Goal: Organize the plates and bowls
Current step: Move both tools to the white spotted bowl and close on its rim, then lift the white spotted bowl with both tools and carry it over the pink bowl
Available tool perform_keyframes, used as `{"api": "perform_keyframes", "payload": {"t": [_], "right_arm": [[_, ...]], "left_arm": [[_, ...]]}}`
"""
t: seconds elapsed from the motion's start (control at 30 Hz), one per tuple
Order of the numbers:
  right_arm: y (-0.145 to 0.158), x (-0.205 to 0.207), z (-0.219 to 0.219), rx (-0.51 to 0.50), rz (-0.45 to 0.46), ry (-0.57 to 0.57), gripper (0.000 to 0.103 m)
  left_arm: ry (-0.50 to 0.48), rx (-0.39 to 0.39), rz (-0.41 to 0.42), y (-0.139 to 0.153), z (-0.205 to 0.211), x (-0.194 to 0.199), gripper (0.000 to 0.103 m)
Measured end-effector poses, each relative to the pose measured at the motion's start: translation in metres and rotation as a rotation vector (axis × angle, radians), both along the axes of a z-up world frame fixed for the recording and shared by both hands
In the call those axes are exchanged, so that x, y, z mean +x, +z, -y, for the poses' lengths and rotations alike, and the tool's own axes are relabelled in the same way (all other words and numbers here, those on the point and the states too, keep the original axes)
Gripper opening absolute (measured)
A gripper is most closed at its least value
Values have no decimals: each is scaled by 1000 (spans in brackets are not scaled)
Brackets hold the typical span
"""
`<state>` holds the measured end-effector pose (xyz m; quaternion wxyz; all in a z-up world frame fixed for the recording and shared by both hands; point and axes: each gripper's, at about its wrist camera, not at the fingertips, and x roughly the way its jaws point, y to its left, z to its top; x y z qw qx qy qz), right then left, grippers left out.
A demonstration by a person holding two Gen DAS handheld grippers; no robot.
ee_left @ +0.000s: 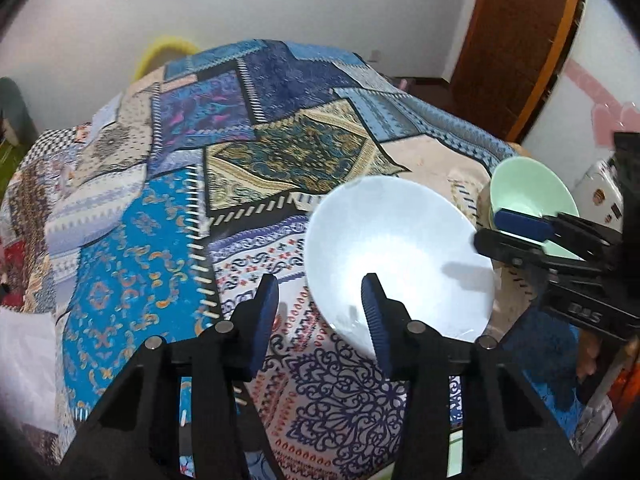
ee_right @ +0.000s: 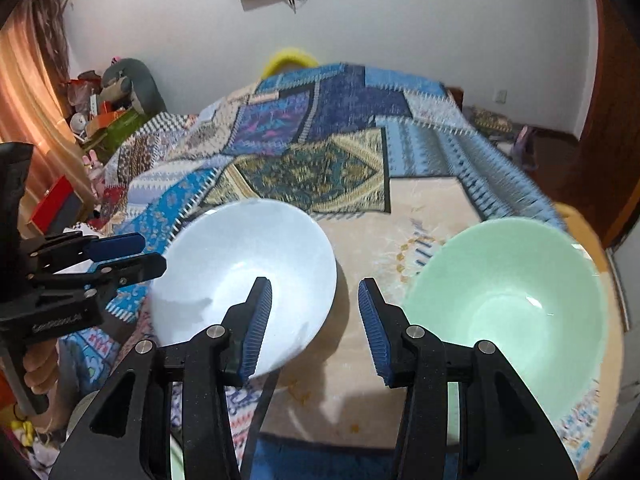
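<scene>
Two wrist fisheyes, close, angled down over one patchwork table, both sharing the white bowl.

A white bowl sits on a patchwork cloth of blue, gold and cream panels, seen along the left gripper. Its two blue-padded fingers stand apart with nothing pressed between them; one pad lies in front of the bowl's near rim, the other beside it over the cloth. Beyond the white bowl, a green bowl stands, crossed by the right gripper.
</scene>
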<state>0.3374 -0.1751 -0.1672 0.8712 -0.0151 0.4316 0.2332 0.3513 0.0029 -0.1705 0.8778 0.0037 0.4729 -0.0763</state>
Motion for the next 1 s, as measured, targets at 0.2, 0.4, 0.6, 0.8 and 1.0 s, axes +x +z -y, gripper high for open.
{"api": "perform_keyframes", "payload": {"t": [0.2,0.4,0.6,0.8,1.0], "right_arm": [[-15,12,-1,9,-62,-2,36],[-26,21,-6,24,-118,10,32],[-31,25,-9,29,-132,14,25],[-25,21,-13,37,-114,16,15],[-15,13,-13,45,-106,17,15]], "left_arm": [[-8,-9,-57,-15,3,14,28],[8,-28,-96,-26,1,23,18],[4,0,-92,-30,5,23,15],[14,34,-89,-32,6,22,14],[18,33,-74,-24,4,10,14]]}}
